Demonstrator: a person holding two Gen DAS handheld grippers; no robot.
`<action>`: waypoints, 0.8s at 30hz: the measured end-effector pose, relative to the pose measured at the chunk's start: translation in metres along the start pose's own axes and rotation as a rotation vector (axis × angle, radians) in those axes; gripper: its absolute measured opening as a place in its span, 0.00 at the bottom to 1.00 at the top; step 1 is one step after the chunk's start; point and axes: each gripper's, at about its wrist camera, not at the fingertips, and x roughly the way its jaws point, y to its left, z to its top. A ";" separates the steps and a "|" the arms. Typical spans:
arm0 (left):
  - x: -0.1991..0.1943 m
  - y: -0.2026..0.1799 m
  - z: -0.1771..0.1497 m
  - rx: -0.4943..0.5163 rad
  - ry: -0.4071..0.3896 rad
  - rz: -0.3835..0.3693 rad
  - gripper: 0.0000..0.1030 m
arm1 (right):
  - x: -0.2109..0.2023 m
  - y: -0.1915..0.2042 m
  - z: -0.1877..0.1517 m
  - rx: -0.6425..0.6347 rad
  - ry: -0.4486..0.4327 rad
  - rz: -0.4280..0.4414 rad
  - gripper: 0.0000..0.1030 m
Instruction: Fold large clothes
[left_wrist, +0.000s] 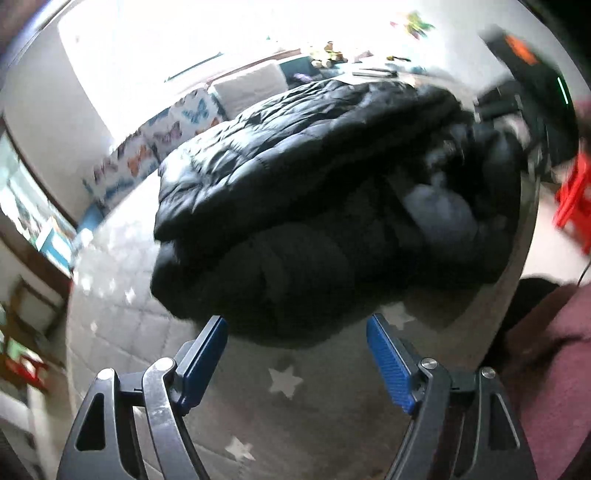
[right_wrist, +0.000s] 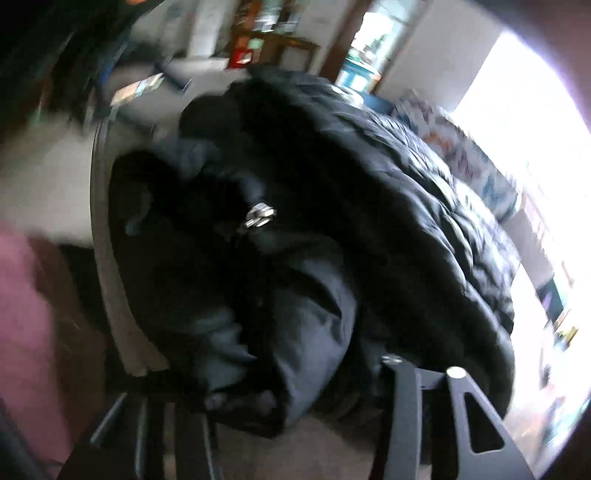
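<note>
a bulky black quilted puffer jacket (left_wrist: 295, 192) lies folded in a heap on a grey table cover printed with white stars (left_wrist: 258, 387), a silver zipper pull (right_wrist: 260, 216) showing among its folds. the left gripper (left_wrist: 297, 328) stands wide open and empty at the jacket's near edge. the right gripper (right_wrist: 295, 398) is buried in dark fabric, so its state cannot be told.
</note>
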 end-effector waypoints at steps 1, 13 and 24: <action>0.002 -0.004 0.001 0.038 -0.010 0.025 0.81 | -0.006 -0.009 0.004 0.057 -0.010 0.032 0.31; 0.038 -0.018 0.010 0.221 -0.079 0.146 0.81 | -0.041 -0.041 0.029 0.282 -0.094 0.087 0.24; 0.019 0.000 0.008 0.063 -0.146 0.066 0.40 | -0.055 -0.025 0.013 0.300 -0.138 0.024 0.22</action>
